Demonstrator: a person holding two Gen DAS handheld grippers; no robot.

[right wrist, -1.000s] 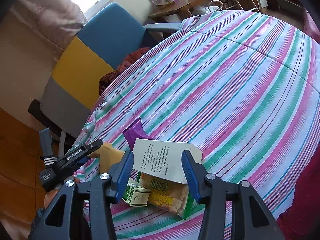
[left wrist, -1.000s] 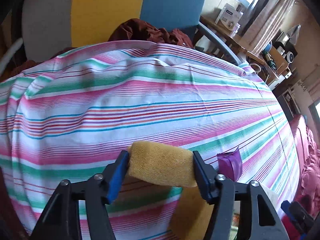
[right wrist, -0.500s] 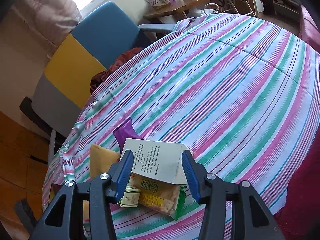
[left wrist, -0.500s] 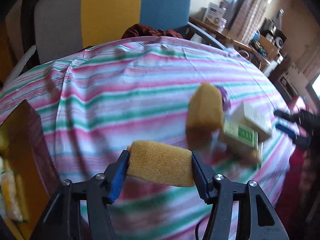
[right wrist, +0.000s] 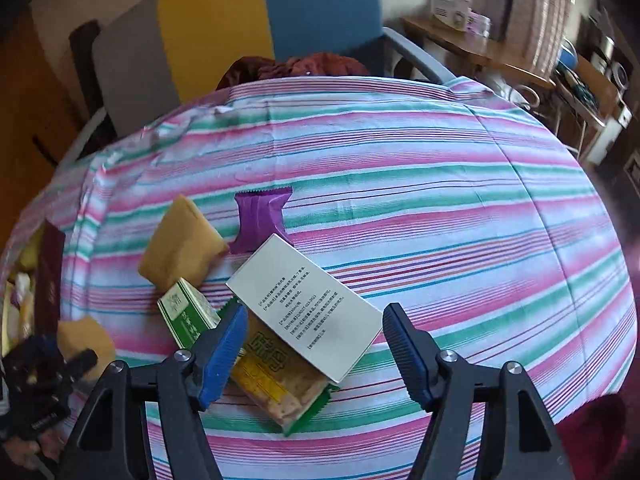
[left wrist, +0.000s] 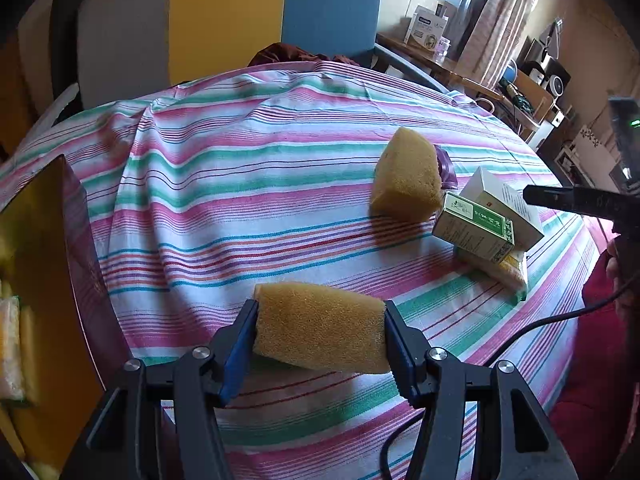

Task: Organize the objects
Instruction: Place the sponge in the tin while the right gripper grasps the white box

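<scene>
The left claw (left wrist: 320, 334) is clenched on a porous, coarse yellow sponge (left wrist: 320, 336), squeezed between its blue ribbed pads and held above the table (left wrist: 240, 200). The right claw (right wrist: 314, 344) is released, its jaws spread wide over a smooth white carton (right wrist: 308, 304) printed with small text.

That carton lies tilted on a crinkly, transparent cracker packet (right wrist: 280, 388) with green serrated edges. Left of the carton sits a glossy green-and-white box (right wrist: 188, 316); beyond that box rests a second sponge (right wrist: 180, 240), a blocky wedge. A shiny purple wrapper (right wrist: 260, 216) with a zigzag edge lies behind the carton, touching it.

A thin cotton cloth (right wrist: 440, 200) in pink, green and white stripes, lightly wrinkled, covers the rounded table. Behind the table stands a padded chair (right wrist: 248, 20) in grey, yellow and blue panels, with dark red fabric (right wrist: 296, 68) bunched on its seat.
</scene>
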